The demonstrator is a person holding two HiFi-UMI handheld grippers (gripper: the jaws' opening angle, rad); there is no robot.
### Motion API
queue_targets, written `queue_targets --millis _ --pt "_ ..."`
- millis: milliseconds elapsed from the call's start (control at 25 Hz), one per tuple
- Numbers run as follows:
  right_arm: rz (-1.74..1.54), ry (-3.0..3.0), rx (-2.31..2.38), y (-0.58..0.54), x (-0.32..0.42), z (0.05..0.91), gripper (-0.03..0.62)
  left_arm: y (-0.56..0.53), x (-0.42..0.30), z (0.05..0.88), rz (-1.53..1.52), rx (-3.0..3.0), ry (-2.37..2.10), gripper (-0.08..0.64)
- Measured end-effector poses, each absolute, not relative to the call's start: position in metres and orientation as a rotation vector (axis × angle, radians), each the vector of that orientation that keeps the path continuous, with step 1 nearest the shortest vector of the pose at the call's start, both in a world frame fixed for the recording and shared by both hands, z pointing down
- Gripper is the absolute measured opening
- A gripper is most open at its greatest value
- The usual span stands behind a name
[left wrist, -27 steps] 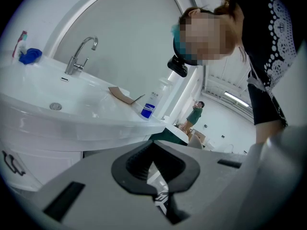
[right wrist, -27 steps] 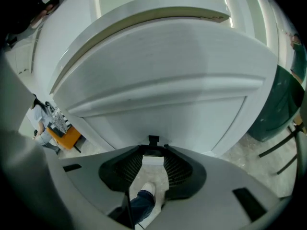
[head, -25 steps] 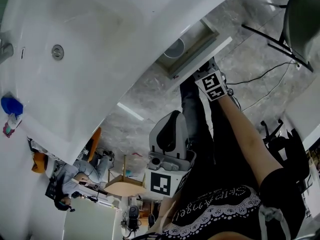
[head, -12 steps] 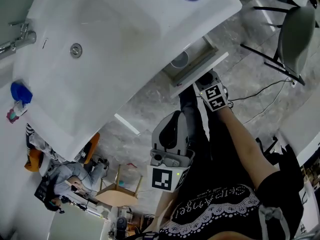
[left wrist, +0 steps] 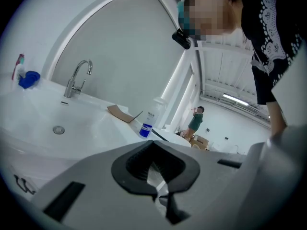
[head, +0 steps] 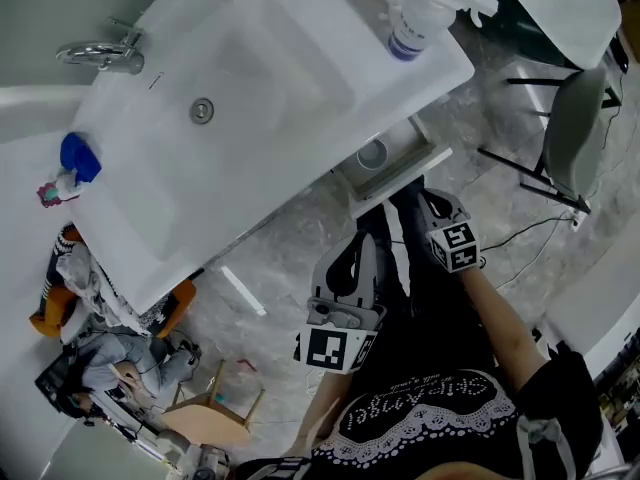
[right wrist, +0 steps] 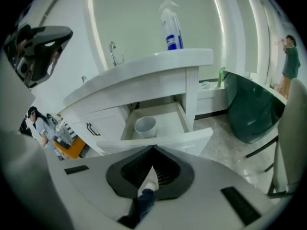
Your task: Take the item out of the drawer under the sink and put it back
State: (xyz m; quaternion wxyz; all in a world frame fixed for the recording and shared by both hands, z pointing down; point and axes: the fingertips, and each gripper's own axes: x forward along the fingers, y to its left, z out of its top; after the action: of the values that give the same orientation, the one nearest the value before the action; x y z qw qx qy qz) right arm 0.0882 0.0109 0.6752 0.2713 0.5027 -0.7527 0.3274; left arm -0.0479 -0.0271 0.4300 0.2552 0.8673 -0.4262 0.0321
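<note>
The white sink [head: 250, 98] takes up the upper half of the head view, its basin set into a white tabletop [head: 400, 73], with grey marbled floor [head: 290, 253] below it. A grey chair [head: 565, 133] stands at the right edge of that view, well apart from the sink. The drawer [right wrist: 184, 138] under the sink stands pulled out, open to view from above; in the right gripper view it lies in the middle of the frame, just above the claw. The right claw [right wrist: 153, 151] is held above and apart from the drawer; its jaws have just been closing and now stand together with nothing between them. The left claw [left wrist: 154, 143] is held level with the sink rim, jaws together and likewise empty. A spray bottle [head: 418, 20] with a blue label stands upright on the tabletop at the sink's upper right corner in the head view. A flat piece of brown cardboard [left wrist: 122, 113] lies on the tabletop near the bottle. The task item, a white cup [right wrist: 145, 126], stands upright inside the drawer, toward its left side in the right gripper view, mouth up, touched by neither claw. A chrome tap [head: 100, 54] stands at the sink's upper left, and a small blue object [head: 78, 156] sits on the rim at the left.
</note>
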Motion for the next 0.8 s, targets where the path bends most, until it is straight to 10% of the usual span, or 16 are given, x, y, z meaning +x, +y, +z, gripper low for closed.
queue_targets --millis 800 --pt "0.503 -2.556 1.566 -0.055 0.048 0.401 0.018 -0.017 -0.067 0.309 -0.082 2.603 -1.210 0.005"
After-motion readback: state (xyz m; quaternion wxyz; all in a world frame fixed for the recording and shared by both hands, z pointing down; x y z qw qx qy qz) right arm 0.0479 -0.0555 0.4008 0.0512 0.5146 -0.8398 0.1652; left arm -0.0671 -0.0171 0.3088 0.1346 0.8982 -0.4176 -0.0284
